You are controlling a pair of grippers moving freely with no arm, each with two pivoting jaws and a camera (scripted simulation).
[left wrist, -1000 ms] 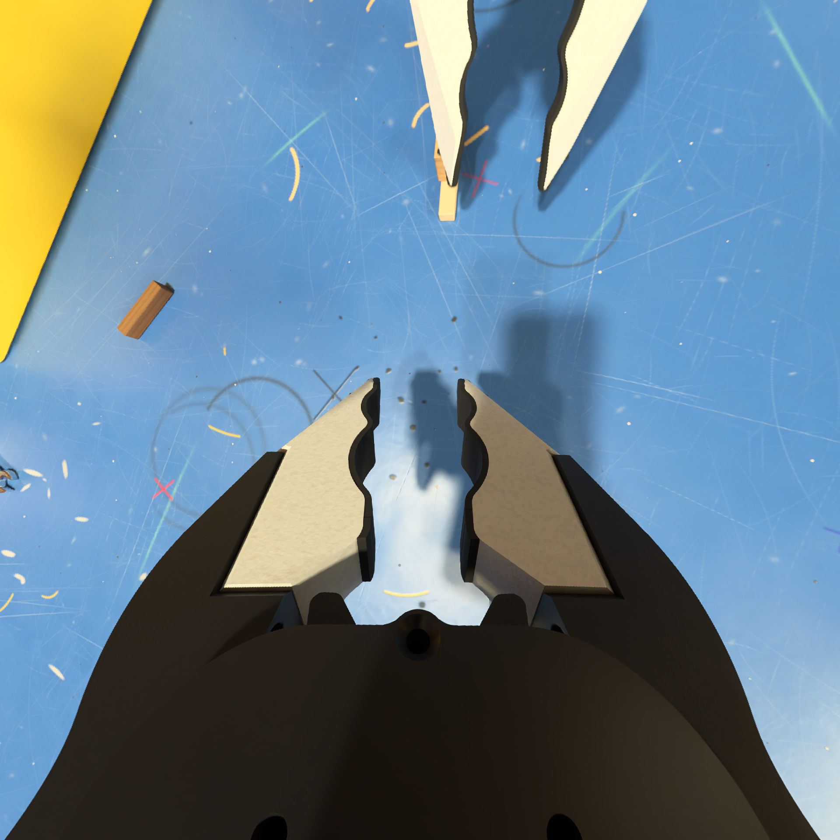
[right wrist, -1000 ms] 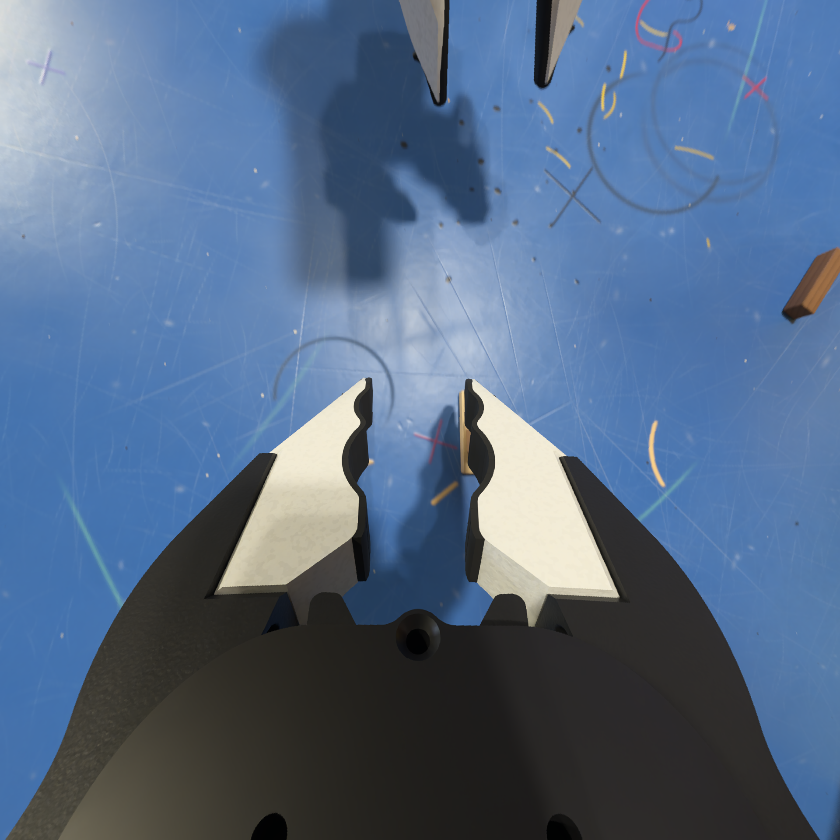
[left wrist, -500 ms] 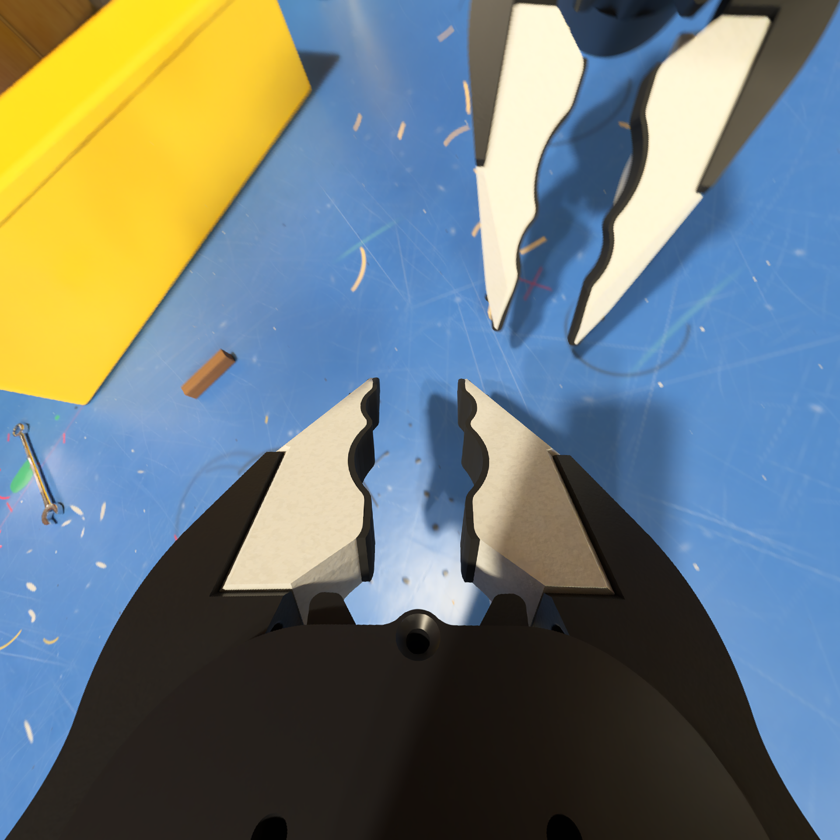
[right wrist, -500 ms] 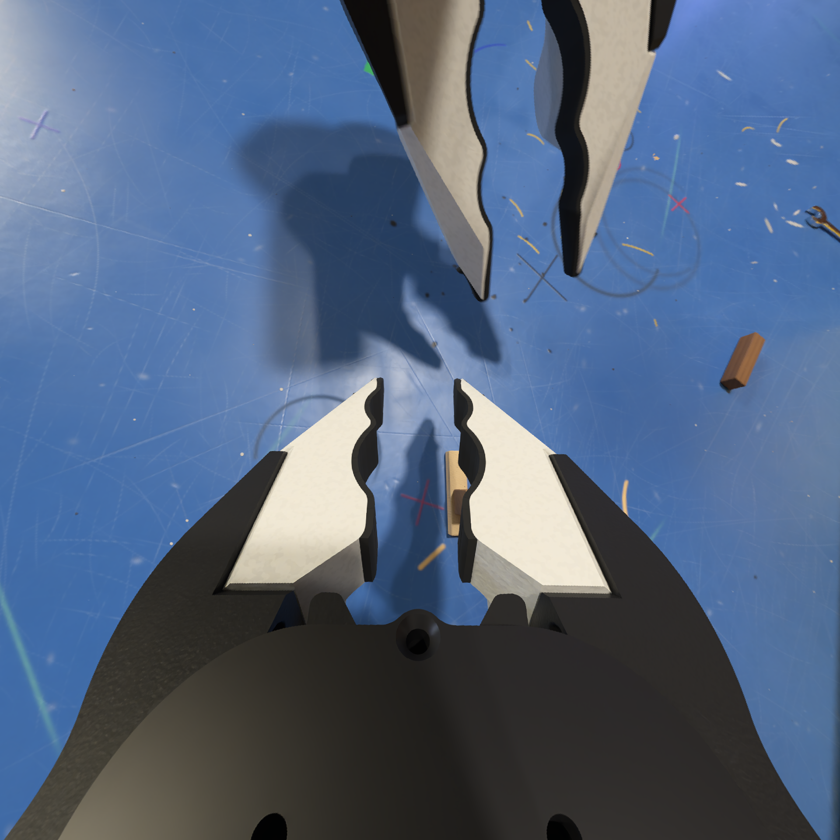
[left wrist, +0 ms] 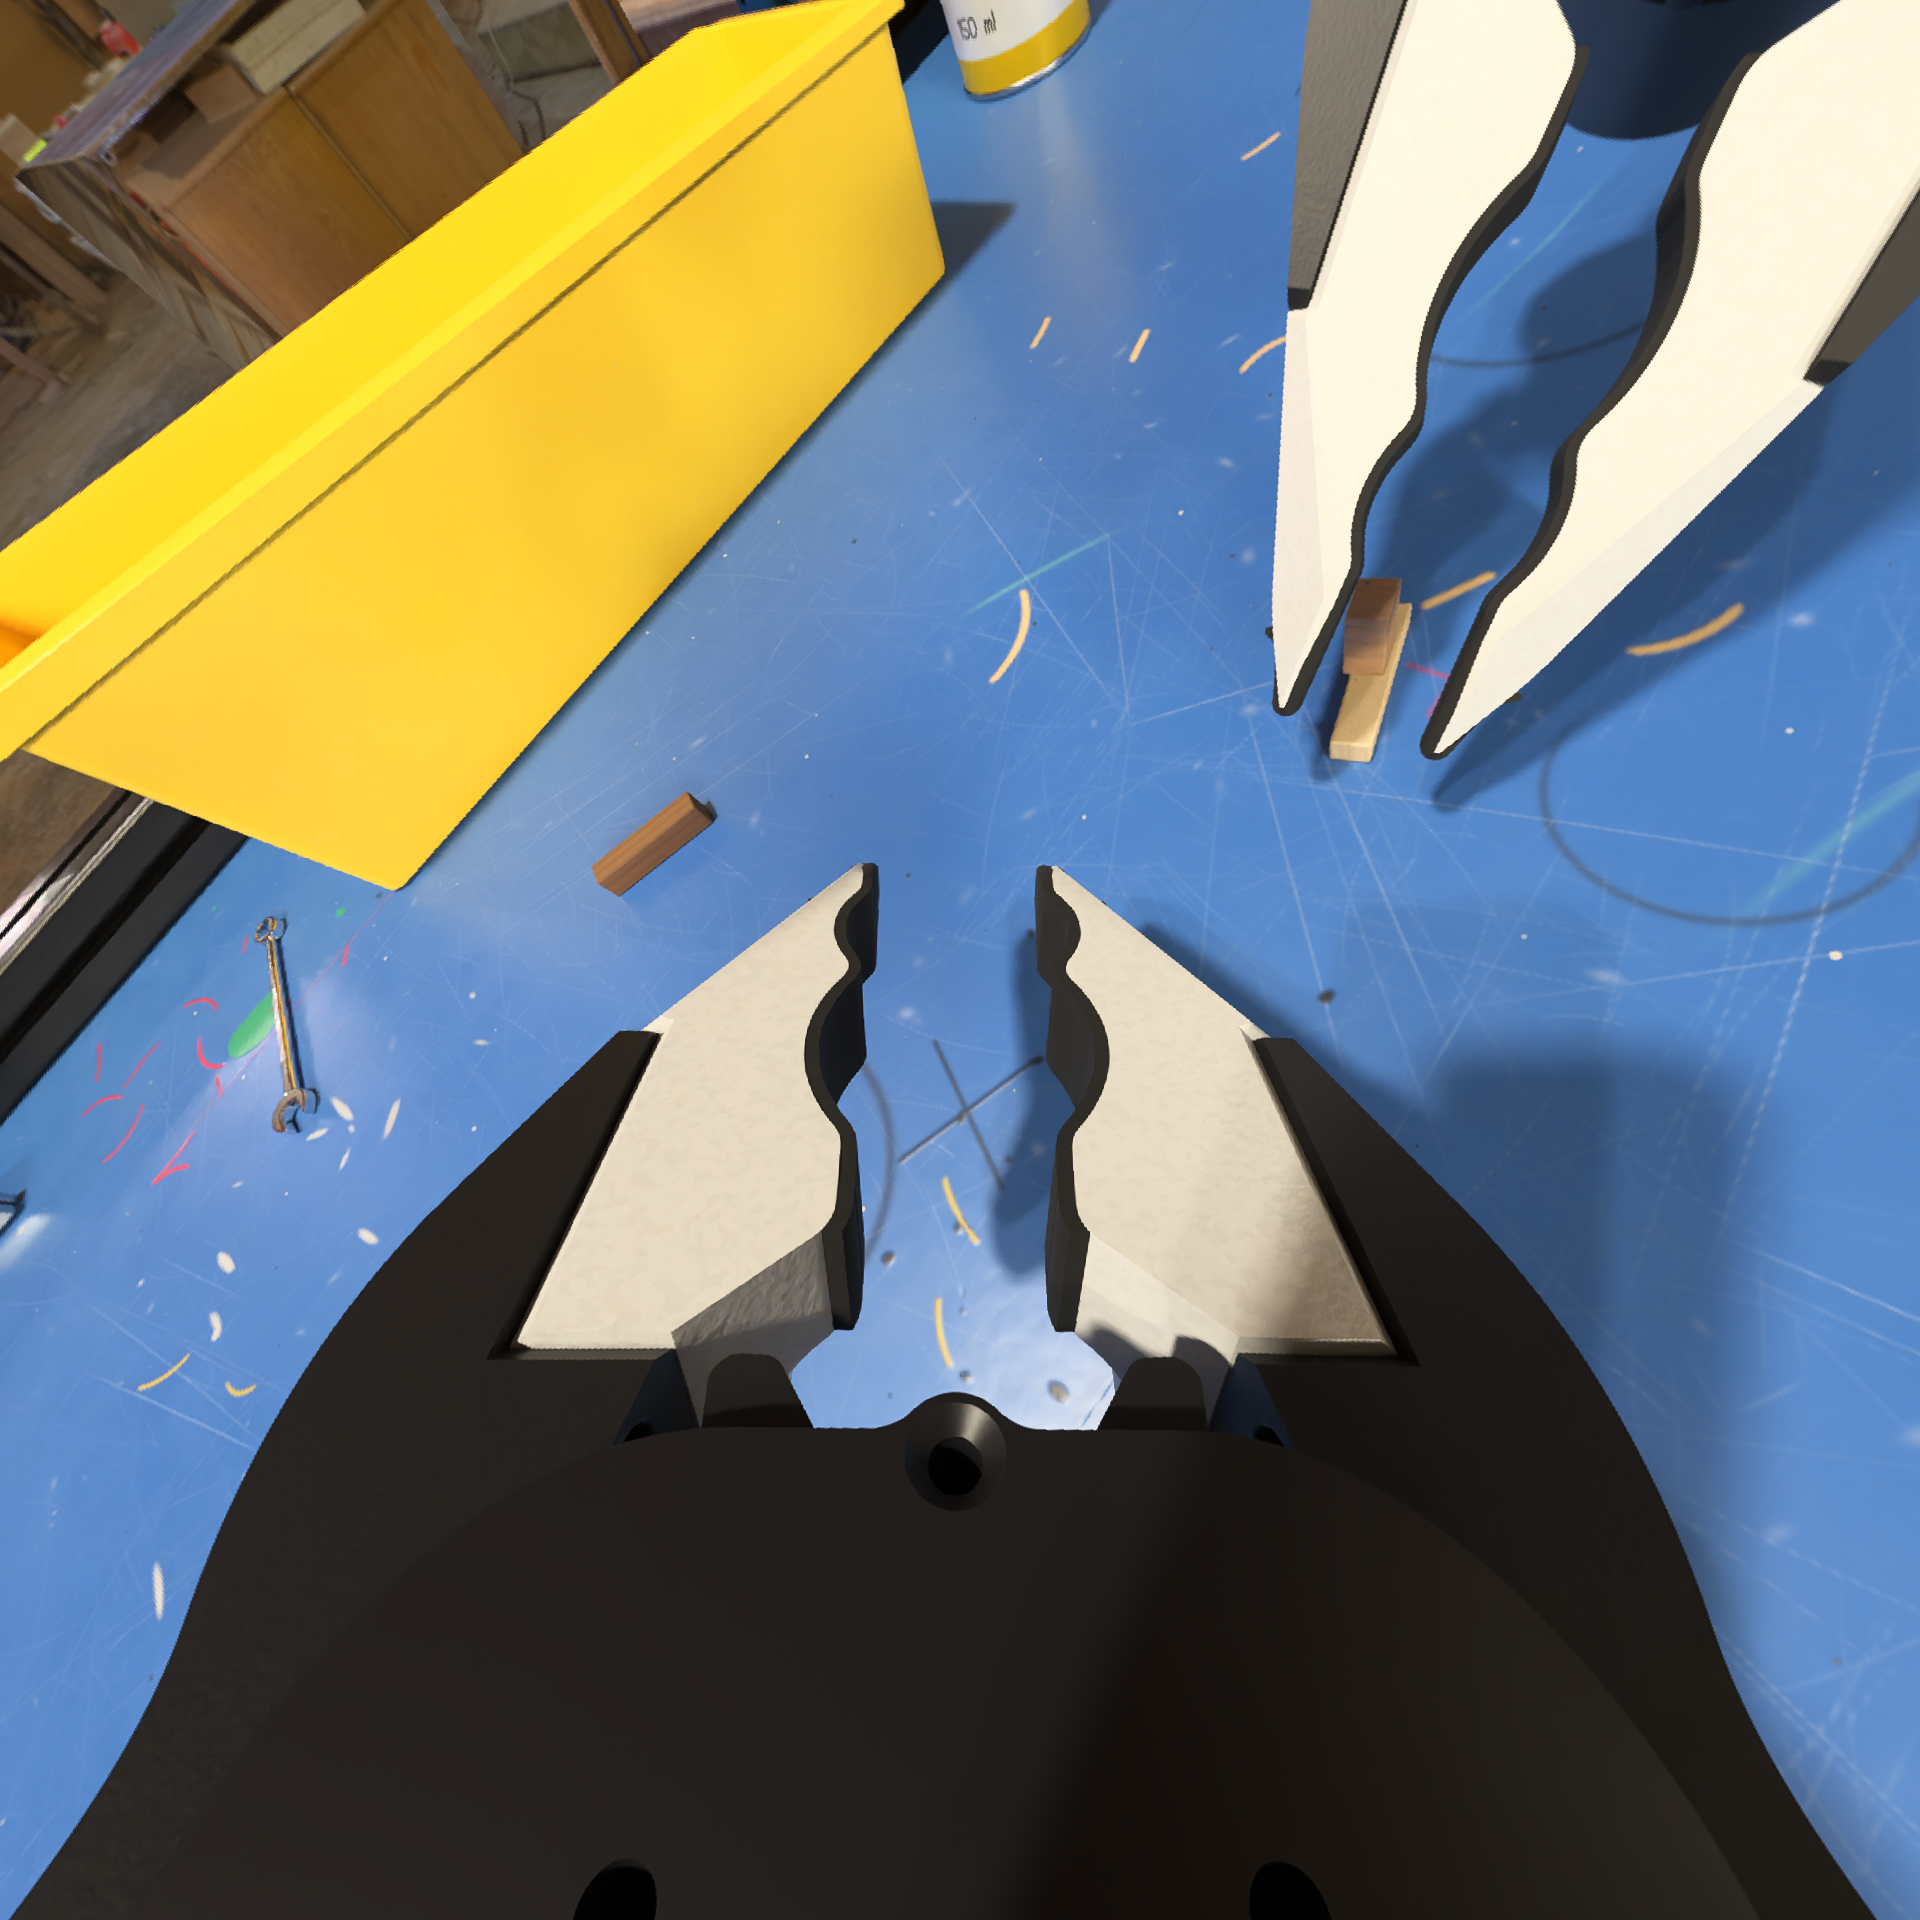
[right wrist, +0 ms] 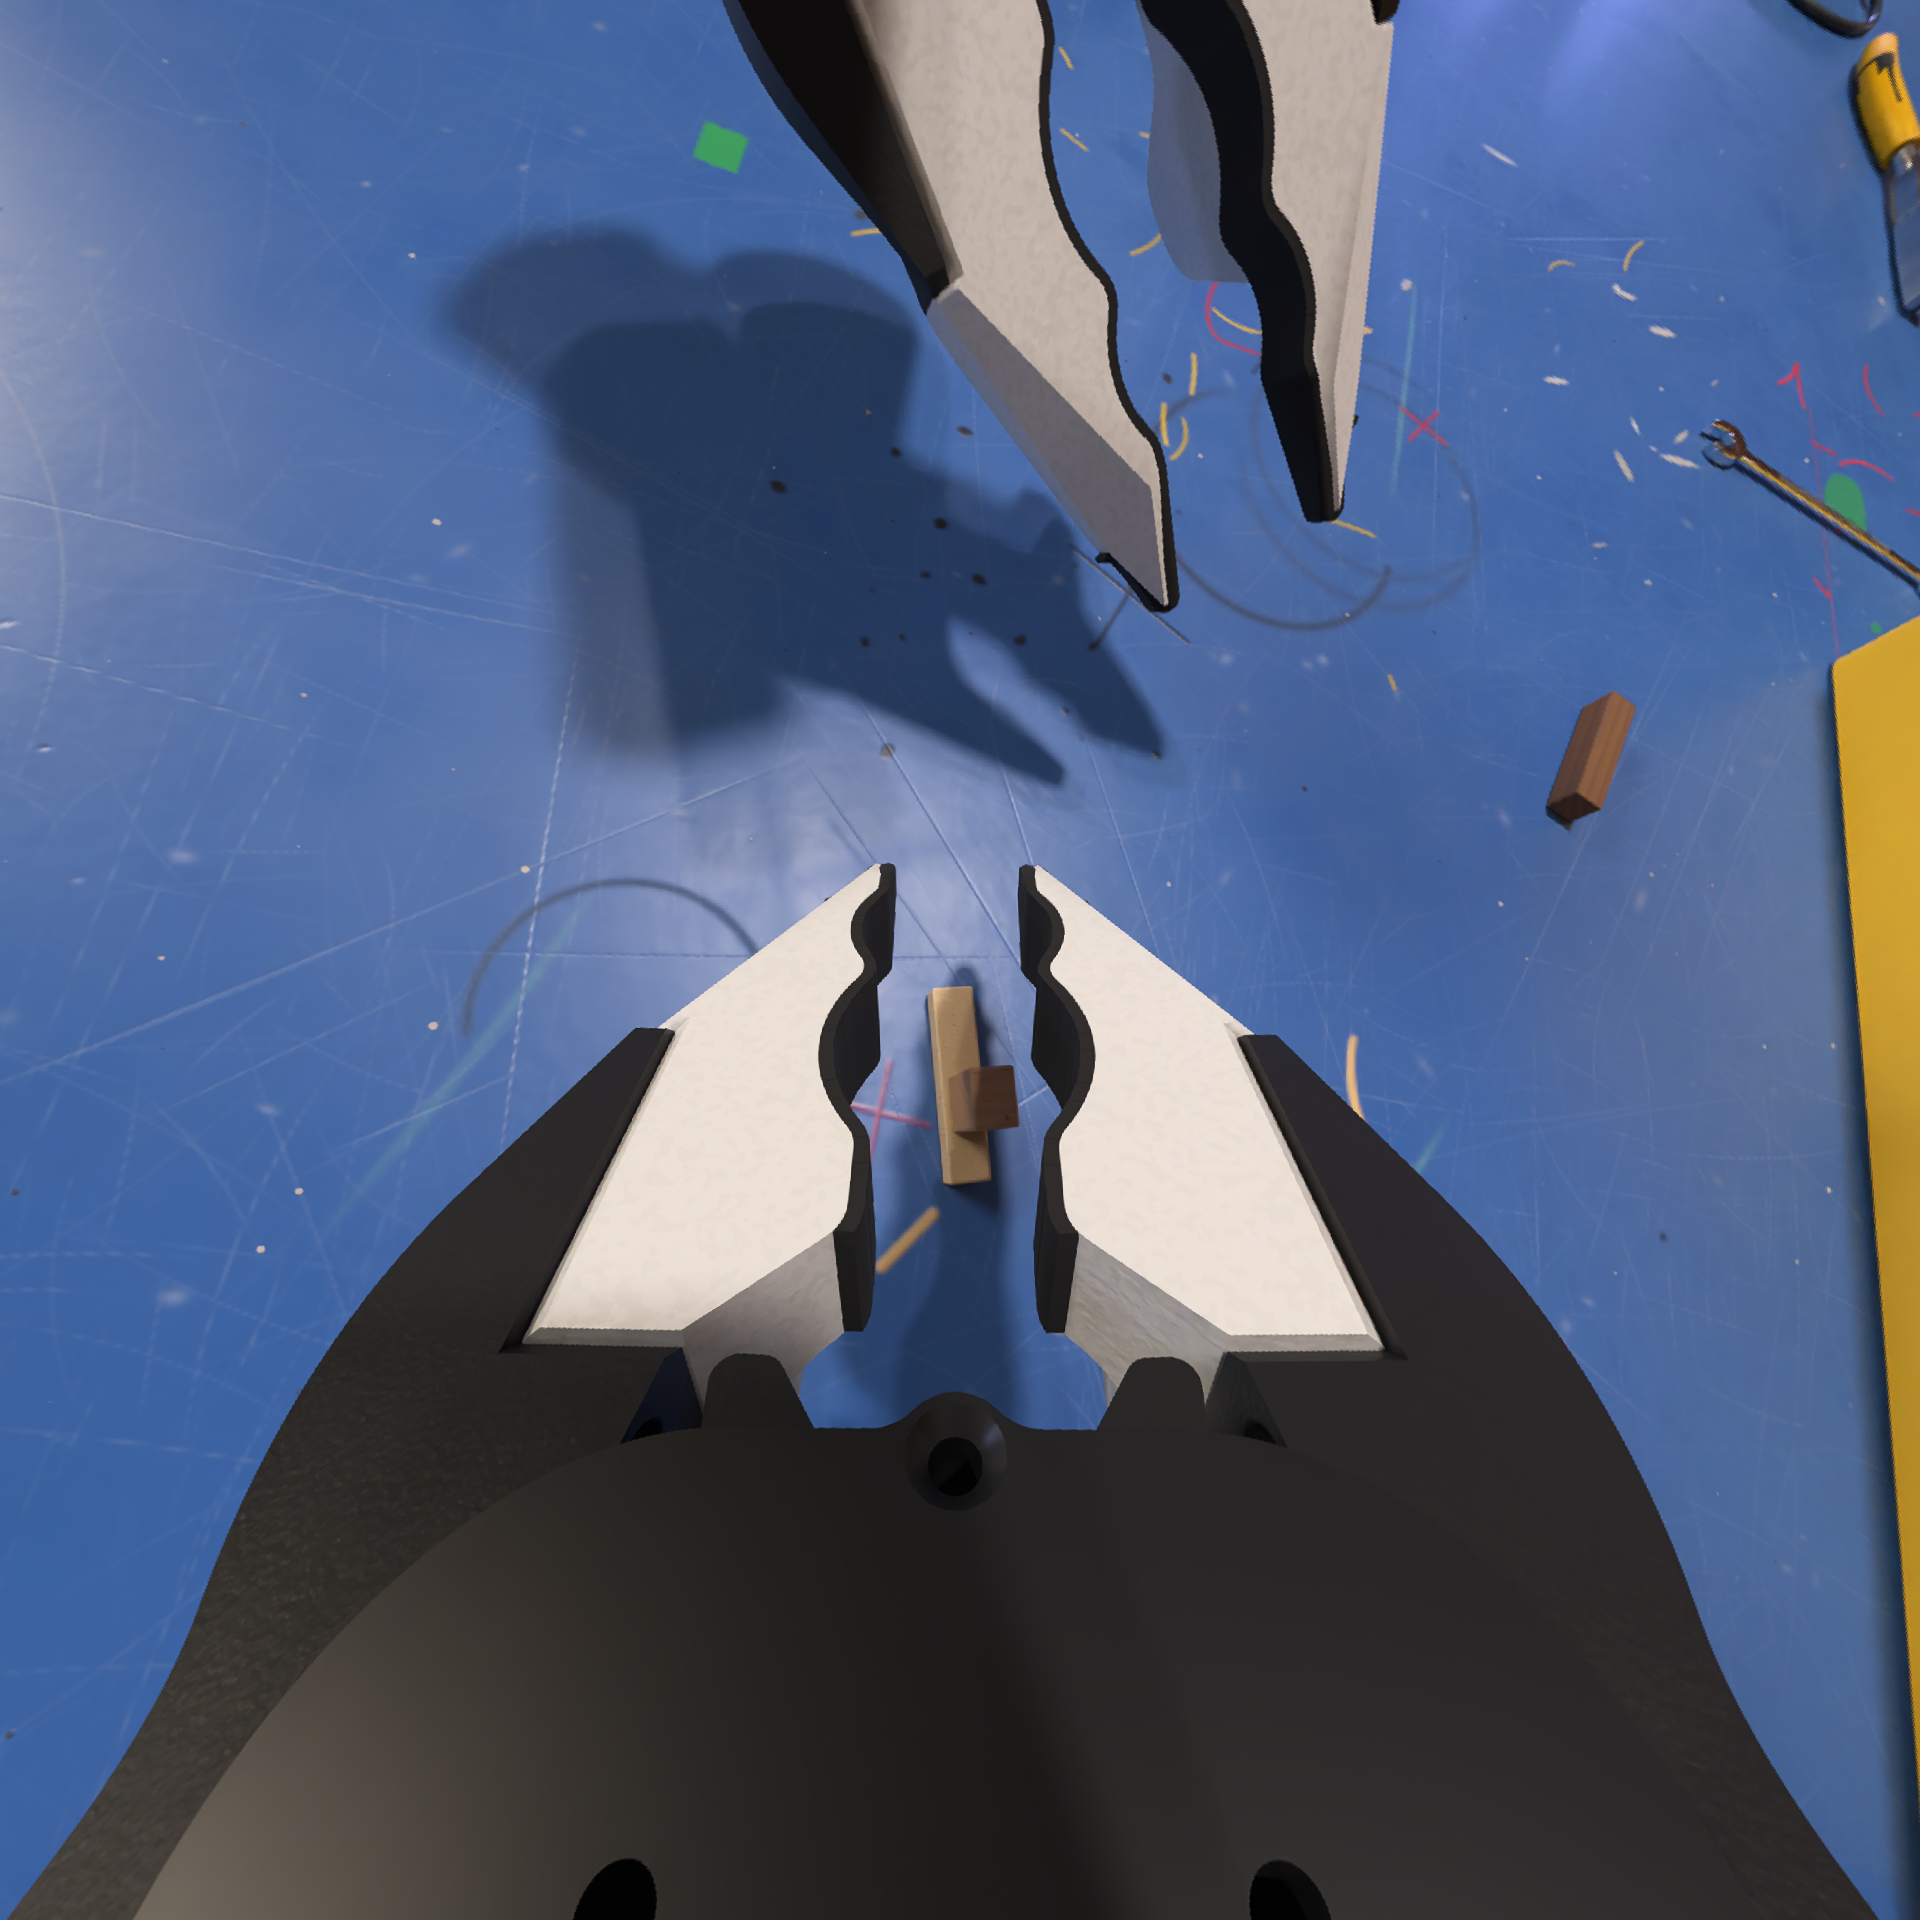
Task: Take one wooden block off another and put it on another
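A small brown block (right wrist: 985, 1099) sits crosswise on a pale wooden block (right wrist: 954, 1039) that lies flat on the blue table. My right gripper (right wrist: 956, 878) is open and empty above this stack, which shows in the gap between its fingers. In the left wrist view the stack (left wrist: 1369, 634) shows between the right gripper's (left wrist: 1363, 727) white fingers. A separate dark brown block (left wrist: 655, 842) lies alone near the yellow bin and also shows in the right wrist view (right wrist: 1590, 758). My left gripper (left wrist: 956, 883) is open and empty above bare table, and it also shows in the right wrist view (right wrist: 1238, 553).
A large yellow bin (left wrist: 468, 416) stands at the table's left edge. A small wrench (left wrist: 283, 1023) lies beside it. A can (left wrist: 1013, 42) stands behind the bin. A yellow-handled tool (right wrist: 1891, 104) lies at the far side. Wood shavings and marks dot the table.
Both grippers have risen and drawn back from the table. The stack now sits centred between the right gripper's fingers instead of behind its right finger. The right jaws have narrowed slightly.
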